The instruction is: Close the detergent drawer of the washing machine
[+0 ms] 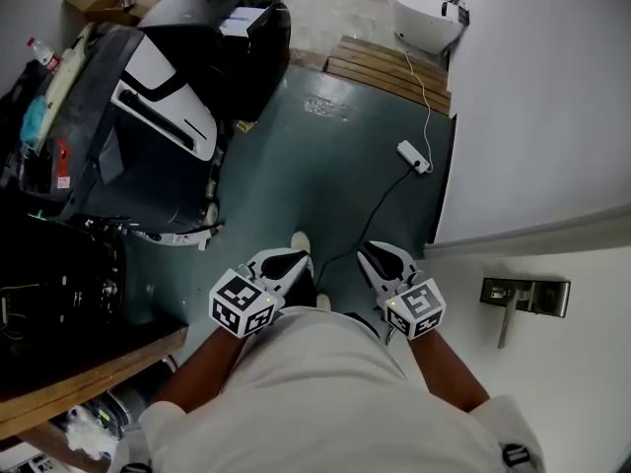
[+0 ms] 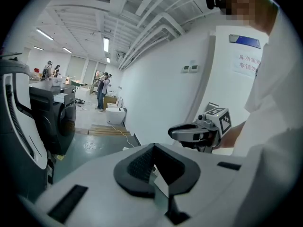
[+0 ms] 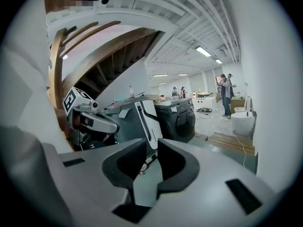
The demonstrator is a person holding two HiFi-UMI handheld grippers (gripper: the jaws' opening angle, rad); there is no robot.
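Head view puts the detergent drawer point(image 1: 244, 21) near the top edge, a pale tray pulled out from the upper front of the dark washing machine point(image 1: 256, 67). In the left gripper view the same drawer juts out as a light-grey box above the round door. Neither gripper is near it; both are held close to the person's body, well apart from the washer.

Just beside the washer, on the side nearer the person, stands a larger black machine point(image 1: 108, 156) with white panels. The grey-green floor point(image 1: 335, 166) runs between that machine and a white wall point(image 1: 532, 116). A power strip point(image 1: 414, 156) lies on the floor near the wall, its cable trailing both ways. Beyond it are wooden planks point(image 1: 389, 67) and a white basin point(image 1: 429, 18).

The left gripper point(image 1: 288, 260) sits at the person's left. Its 2 jaws meet at the tips with nothing caught between them. The right gripper point(image 1: 380, 254) is level with it, just beside it. Its jaws stand a narrow slit apart and hold nothing; only the far machines show through the gap. Both point slightly downward over the floor. To the right, a metal door handle point(image 1: 523, 299) is fixed on a white panel.
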